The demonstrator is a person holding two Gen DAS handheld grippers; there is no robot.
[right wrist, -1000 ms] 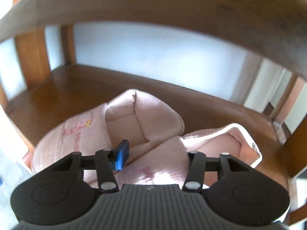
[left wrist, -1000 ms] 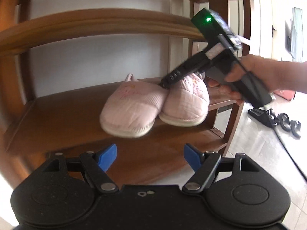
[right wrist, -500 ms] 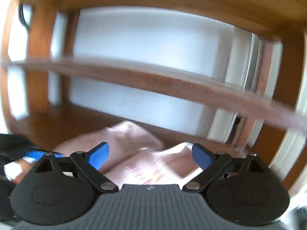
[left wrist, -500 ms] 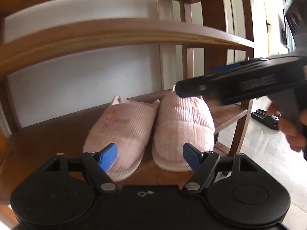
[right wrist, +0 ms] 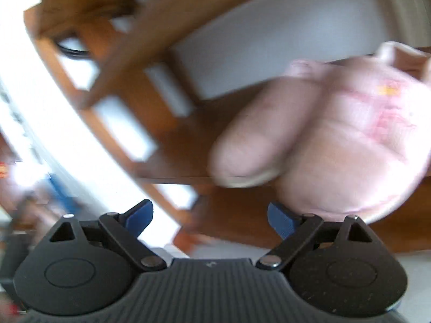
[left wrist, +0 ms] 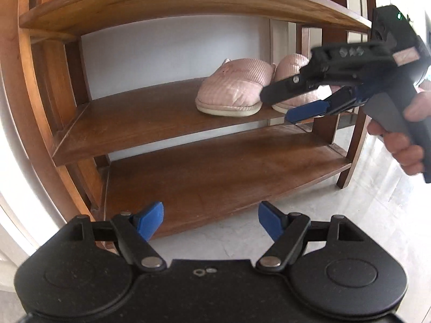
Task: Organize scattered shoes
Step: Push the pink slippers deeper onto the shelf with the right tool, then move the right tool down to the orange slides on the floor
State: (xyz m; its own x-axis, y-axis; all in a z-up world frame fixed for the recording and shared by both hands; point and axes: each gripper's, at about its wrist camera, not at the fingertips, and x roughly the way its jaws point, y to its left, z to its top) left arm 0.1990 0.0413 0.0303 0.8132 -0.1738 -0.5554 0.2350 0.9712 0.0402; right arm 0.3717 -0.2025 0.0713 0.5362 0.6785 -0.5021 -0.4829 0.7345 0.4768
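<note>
A wooden shoe rack (left wrist: 167,123) filled the frame, two pink slippers (left wrist: 234,91) side by side right of centre on its middle shelf. The right gripper (left wrist: 280,105), closing on nothing, hovered just before them; the left gripper (left wrist: 210,220) stayed spread, empty, bottom centre.

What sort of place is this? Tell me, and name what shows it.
Probably a home entryway or hallway. A wooden shoe rack stands against a white wall, a pair of pink slippers sits on its middle shelf, and the floor is pale and hard.
</note>
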